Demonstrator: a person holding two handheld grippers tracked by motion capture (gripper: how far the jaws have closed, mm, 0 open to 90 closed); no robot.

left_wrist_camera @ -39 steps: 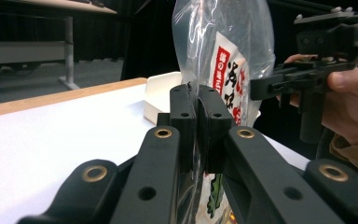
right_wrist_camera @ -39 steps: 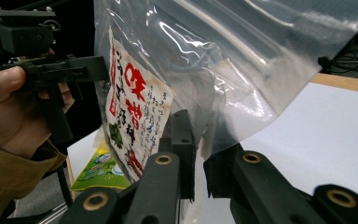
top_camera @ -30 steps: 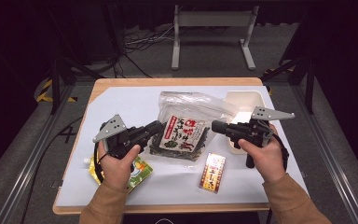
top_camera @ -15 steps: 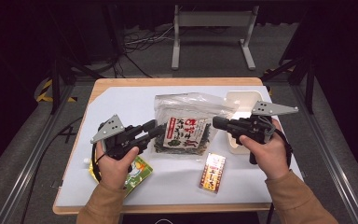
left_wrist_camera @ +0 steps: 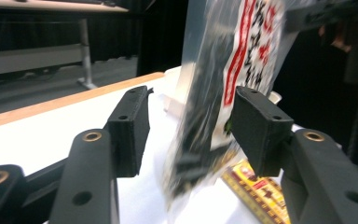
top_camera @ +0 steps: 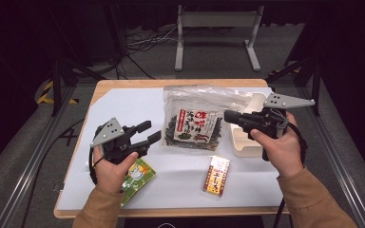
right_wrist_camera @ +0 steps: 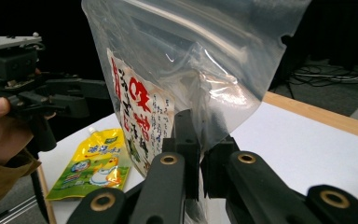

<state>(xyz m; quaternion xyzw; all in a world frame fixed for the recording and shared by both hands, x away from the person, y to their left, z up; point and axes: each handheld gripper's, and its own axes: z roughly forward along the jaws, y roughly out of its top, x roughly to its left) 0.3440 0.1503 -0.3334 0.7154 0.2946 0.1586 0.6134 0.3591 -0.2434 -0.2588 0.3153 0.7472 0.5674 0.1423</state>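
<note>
A clear bag of dark seaweed (top_camera: 195,124) with a red-and-white label hangs over the middle of the table. My right gripper (top_camera: 229,117) is shut on its right edge, and in the right gripper view the jaws (right_wrist_camera: 200,140) pinch the plastic of the bag (right_wrist_camera: 191,60). My left gripper (top_camera: 148,134) stands at the bag's left edge. Its jaws have just been opening. In the left gripper view the bag (left_wrist_camera: 223,93) hangs between the two pads (left_wrist_camera: 130,126) without being pressed by them.
A white tray (top_camera: 247,142) sits on the table under my right hand. A yellow-green pouch (top_camera: 138,175) lies by my left wrist, and a yellow snack packet (top_camera: 217,175) lies near the front edge. The white mat (top_camera: 123,104) covers the wooden table.
The left gripper's jaws, shut on the bag's left edge a second ago, have opened off it. The right gripper has risen a little with the bag.
</note>
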